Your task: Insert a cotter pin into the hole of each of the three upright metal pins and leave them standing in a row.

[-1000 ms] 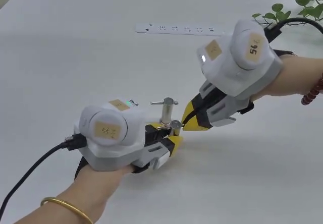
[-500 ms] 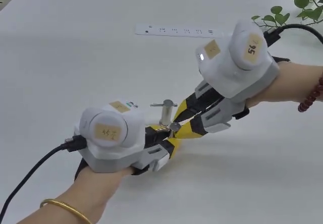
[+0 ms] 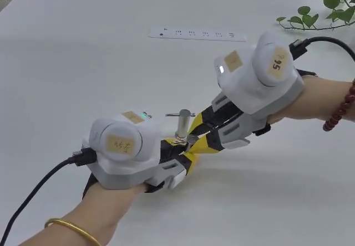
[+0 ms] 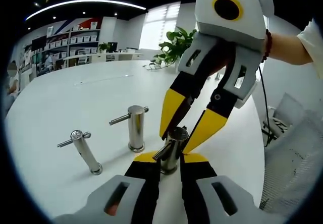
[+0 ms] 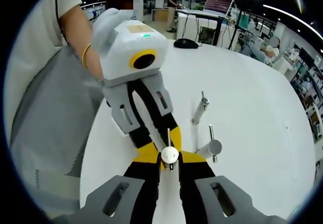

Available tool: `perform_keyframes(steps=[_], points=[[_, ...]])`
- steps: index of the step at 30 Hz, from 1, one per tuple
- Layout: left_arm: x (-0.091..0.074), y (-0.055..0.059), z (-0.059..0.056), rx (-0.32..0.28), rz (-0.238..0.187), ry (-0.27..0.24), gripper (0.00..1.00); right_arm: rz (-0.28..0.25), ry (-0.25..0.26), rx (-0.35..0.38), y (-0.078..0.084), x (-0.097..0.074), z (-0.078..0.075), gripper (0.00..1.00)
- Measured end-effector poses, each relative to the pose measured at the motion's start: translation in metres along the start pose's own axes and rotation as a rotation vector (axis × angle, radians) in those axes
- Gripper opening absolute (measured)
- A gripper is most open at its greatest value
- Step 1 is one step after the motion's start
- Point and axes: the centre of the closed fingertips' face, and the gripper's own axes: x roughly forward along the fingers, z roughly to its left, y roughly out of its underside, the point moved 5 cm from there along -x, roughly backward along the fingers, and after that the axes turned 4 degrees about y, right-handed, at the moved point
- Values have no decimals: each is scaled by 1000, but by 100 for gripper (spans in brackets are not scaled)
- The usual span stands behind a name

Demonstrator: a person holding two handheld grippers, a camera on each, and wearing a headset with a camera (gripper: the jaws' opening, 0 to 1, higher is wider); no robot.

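My left gripper (image 3: pixel 187 153) is shut on the lower part of a short upright metal pin (image 4: pixel 171 156), near the table. My right gripper (image 3: pixel 195 137) comes in from the upper right, and its yellow fingertips (image 4: pixel 171 113) close at the pin's head (image 5: pixel 169 155). They hold a thin cotter pin (image 4: pixel 160 153) that sticks out of the pin's side. Behind stands a second metal pin (image 3: pixel 183 123) with a cotter pin through its top (image 4: pixel 135 128). A third pin (image 4: pixel 83 148) with a ringed cotter pin stands further left.
A white power strip (image 3: pixel 198 34) lies at the far side of the white table (image 3: pixel 83 63). Green plant leaves (image 3: pixel 321 13) trail at the back right corner. A black cable (image 3: pixel 33 193) runs off from the left gripper toward the near left edge.
The right gripper has moved left and slightly down, so its tips now meet the head of the pin held by the left gripper. The left gripper has stayed put.
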Motion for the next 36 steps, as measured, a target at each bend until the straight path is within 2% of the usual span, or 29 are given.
perform_keyframes(steps=[8,19,24,36], points=[[0,1,0,24,19,-3,14,-15,7,38,0,0,-1,13],[-8,-1,1,15,24,-10,24,-28,15,64,0,0,1,13],[-16,-6,1,-25,5,-9,29,-20,19,63,1,-2,0,13],[-42,-8,-1,-2,6,-23,39,-1,56,83,10,-14,-7,13]])
